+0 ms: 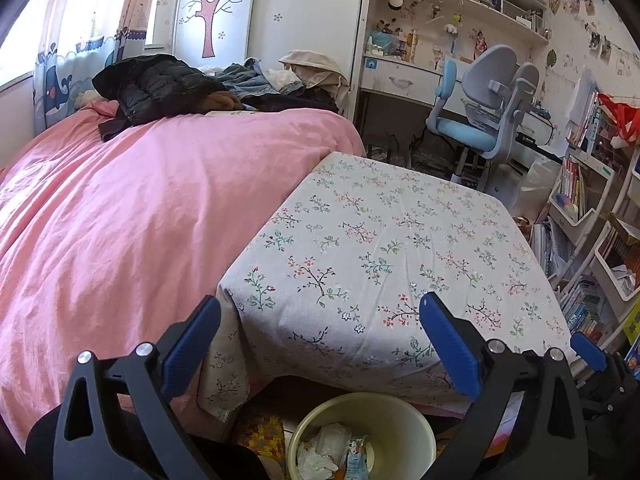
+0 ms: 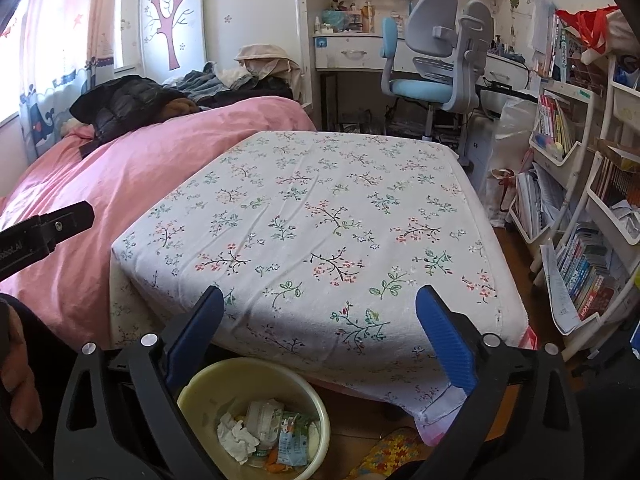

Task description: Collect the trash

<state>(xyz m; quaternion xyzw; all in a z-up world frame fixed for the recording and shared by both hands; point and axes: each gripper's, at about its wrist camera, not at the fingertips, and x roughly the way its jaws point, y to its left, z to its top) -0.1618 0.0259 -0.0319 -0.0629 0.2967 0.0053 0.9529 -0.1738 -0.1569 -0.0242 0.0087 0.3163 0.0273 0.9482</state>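
A pale yellow bin stands on the floor below the front edge of a floral-covered surface. It holds crumpled white tissues and wrappers. In the right wrist view the bin holds tissues and a small blue packet. My left gripper is open and empty above the bin. My right gripper is open and empty, also above the bin, over the floral edge.
A pink bed with a black jacket lies to the left. A blue-grey desk chair and desk stand behind. White book racks stand at the right. A colourful mat lies on the floor.
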